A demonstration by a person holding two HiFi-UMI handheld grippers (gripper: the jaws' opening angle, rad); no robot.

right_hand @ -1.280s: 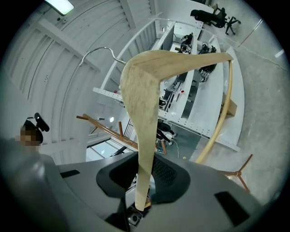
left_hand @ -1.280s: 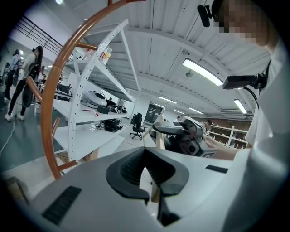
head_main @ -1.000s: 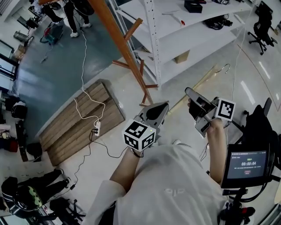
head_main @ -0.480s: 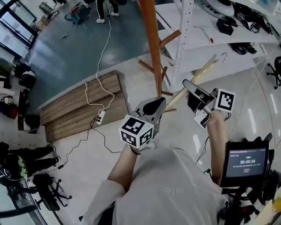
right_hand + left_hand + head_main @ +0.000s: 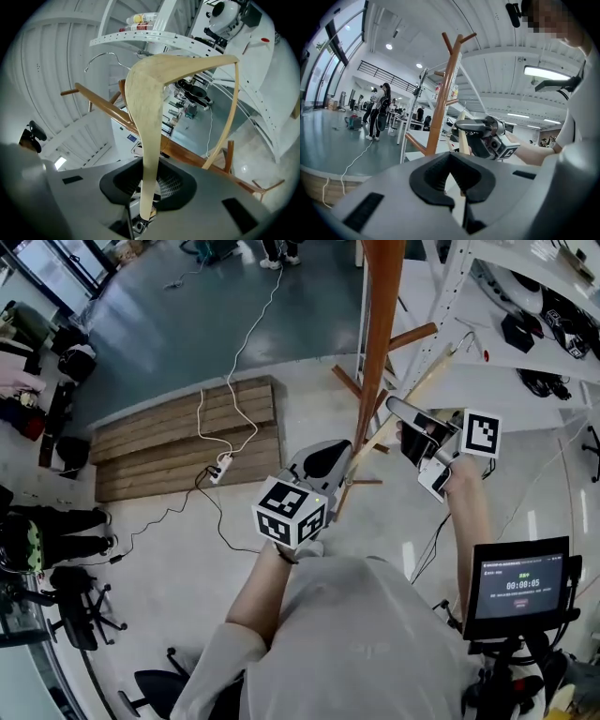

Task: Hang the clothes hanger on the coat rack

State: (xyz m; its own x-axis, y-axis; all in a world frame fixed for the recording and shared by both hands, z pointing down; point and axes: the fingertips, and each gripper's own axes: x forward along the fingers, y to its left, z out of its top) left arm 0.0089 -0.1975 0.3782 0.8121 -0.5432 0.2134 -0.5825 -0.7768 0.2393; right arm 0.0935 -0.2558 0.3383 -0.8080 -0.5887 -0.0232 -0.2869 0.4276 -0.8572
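The wooden coat rack [image 5: 380, 334] rises as a brown pole with side pegs, just beyond my hands. My right gripper [image 5: 398, 413] is shut on the end of one arm of a pale wooden hanger [image 5: 431, 376], which slants across the pole's right side. Its metal hook [image 5: 466, 337] points away. In the right gripper view the hanger [image 5: 145, 103] stands up out of the right gripper [image 5: 149, 197], with the rack [image 5: 187, 152] crossing behind it. My left gripper [image 5: 345, 448] is shut and empty beside the hanger's near end. From the left gripper [image 5: 457, 180] I see the hanger [image 5: 462, 136] and rack [image 5: 443, 98].
White metal shelving [image 5: 506, 296] with loose items stands right behind the rack. A wooden pallet [image 5: 187, 437] lies on the floor to the left, with a power strip and cable [image 5: 222, 468]. A monitor on a stand [image 5: 520, 587] is at my right. People stand far off.
Both grippers and the hanger have risen and closed in on the rack. The pole, earlier off to the upper left, now stands directly behind the hanger. The right gripper's hold is unchanged.
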